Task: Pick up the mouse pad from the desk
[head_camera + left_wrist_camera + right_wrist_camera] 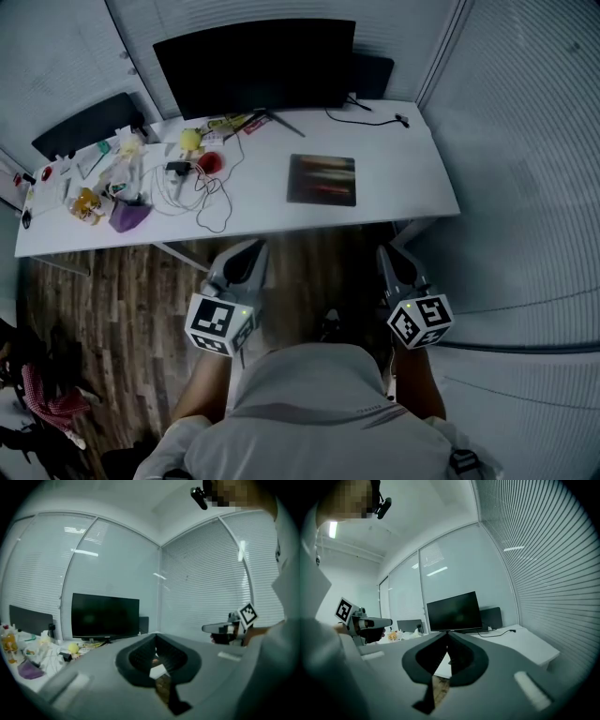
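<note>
Seen from above, a white surface [412, 169] stretches across a glass-walled office corner. Its left end is crowded with small clutter [112, 187] and a tangle of white cables [202, 192]. A dark monitor [255, 66] stands at the back edge. The left hand-held gripper [246, 251] hangs over the wooden floor [122, 300], short of the surface's near edge, its jaws pressed together with nothing between them. The mouse pad [322, 179], dark and rectangular, lies flat on the surface right of centre, in front of the monitor, well apart from both tools. The right hand-held gripper [389, 255] sits level with the left, likewise closed and empty, below the surface's right end.
</note>
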